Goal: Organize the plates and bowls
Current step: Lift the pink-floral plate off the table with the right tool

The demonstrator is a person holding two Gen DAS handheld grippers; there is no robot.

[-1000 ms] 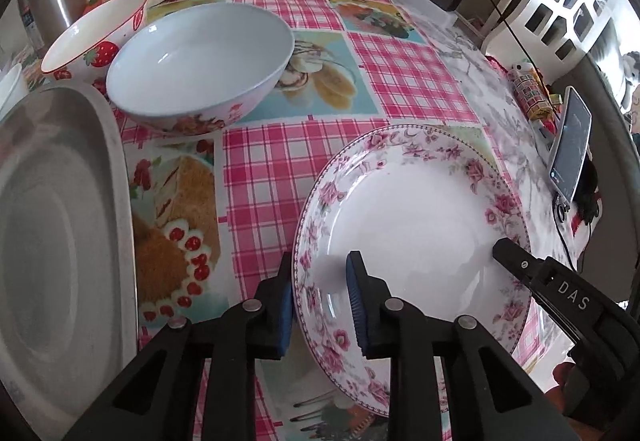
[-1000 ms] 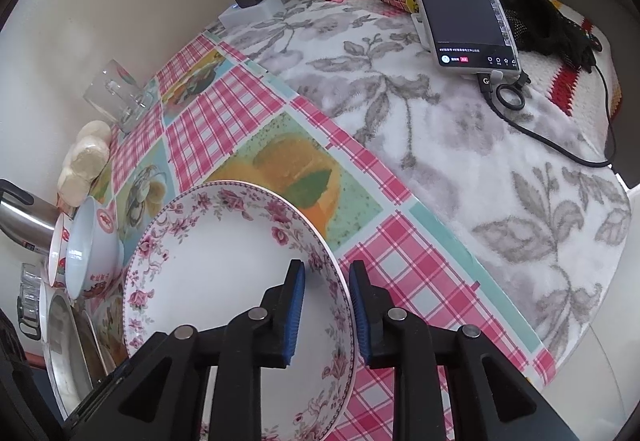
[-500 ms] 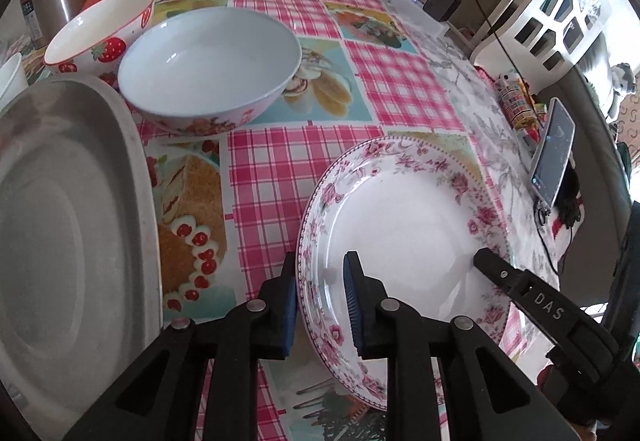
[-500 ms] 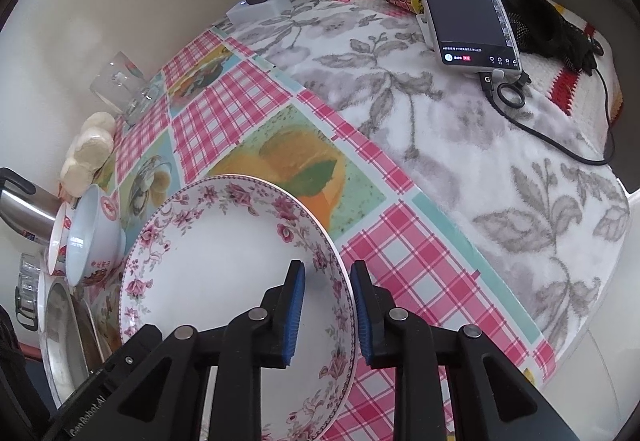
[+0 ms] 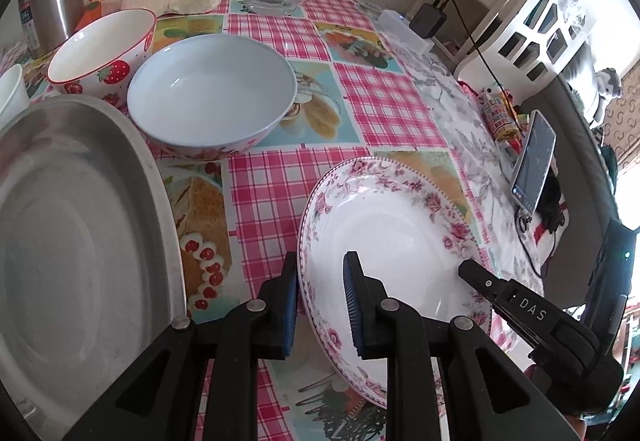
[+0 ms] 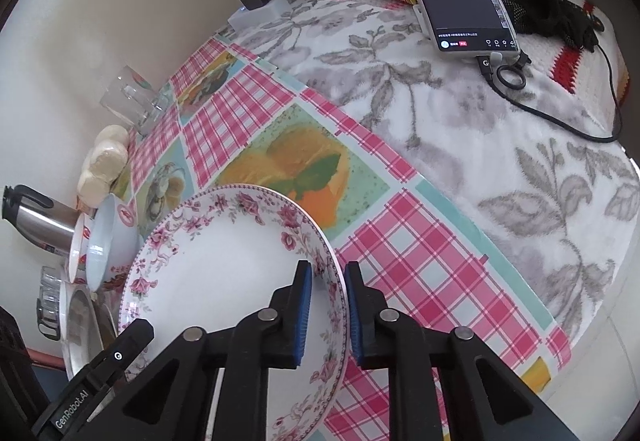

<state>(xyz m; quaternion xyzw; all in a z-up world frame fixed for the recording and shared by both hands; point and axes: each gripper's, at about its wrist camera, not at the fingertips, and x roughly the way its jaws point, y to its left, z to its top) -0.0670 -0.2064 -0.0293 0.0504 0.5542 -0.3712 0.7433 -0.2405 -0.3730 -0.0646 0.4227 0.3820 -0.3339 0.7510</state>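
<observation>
Presently we hold the floral plate [image 5: 392,241] by opposite rims: left gripper [image 5: 322,305] clamped on one, right gripper [image 6: 326,311] just closed onto the other.

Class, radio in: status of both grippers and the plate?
Left gripper and right gripper both clamped on floral plate, opposite rims. Blue bowl and steel tray alongside.

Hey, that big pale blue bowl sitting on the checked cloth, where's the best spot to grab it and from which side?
Grip the pale blue bowl at its thin rim, one finger inside and one outside. It sits upright and open. Probably come from above onto the near right edge, since the strawberry bowl crowds its far left and the steel tray its near left.
</observation>
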